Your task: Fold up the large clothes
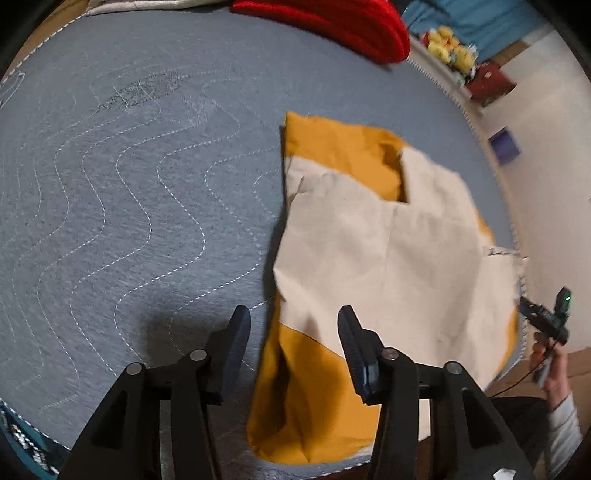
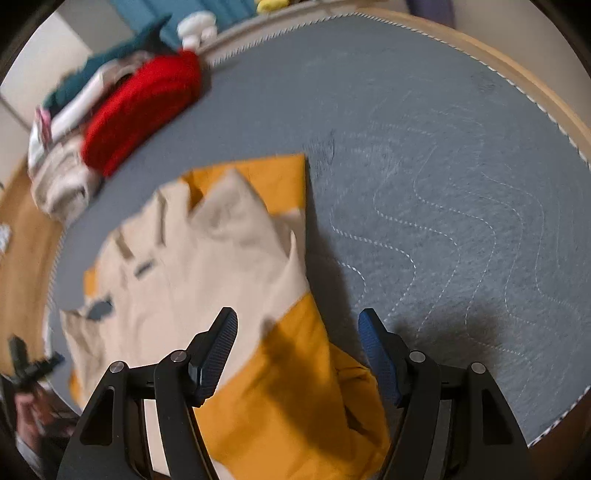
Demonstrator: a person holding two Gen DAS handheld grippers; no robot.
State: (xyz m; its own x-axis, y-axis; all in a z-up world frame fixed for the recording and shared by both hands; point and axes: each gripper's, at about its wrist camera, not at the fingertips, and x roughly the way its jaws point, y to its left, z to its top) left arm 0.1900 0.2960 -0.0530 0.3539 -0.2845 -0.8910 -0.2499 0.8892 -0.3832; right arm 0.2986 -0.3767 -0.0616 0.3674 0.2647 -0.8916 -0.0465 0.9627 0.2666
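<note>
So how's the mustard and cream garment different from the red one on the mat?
The mustard and cream garment is two-coloured and lies spread fairly flat near the grippers. The red garment is one colour, bunched into a thick bundle at the far edge beside other clothes. Both rest on the grey quilted mat, and neither is gripped.

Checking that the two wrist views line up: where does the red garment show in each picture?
Left wrist: the red garment lies at the top edge, right of centre, on the grey quilted mat.
Right wrist: it sits upper left, against a pile of other clothes.
Shared landmark: the mustard and cream garment.
</note>
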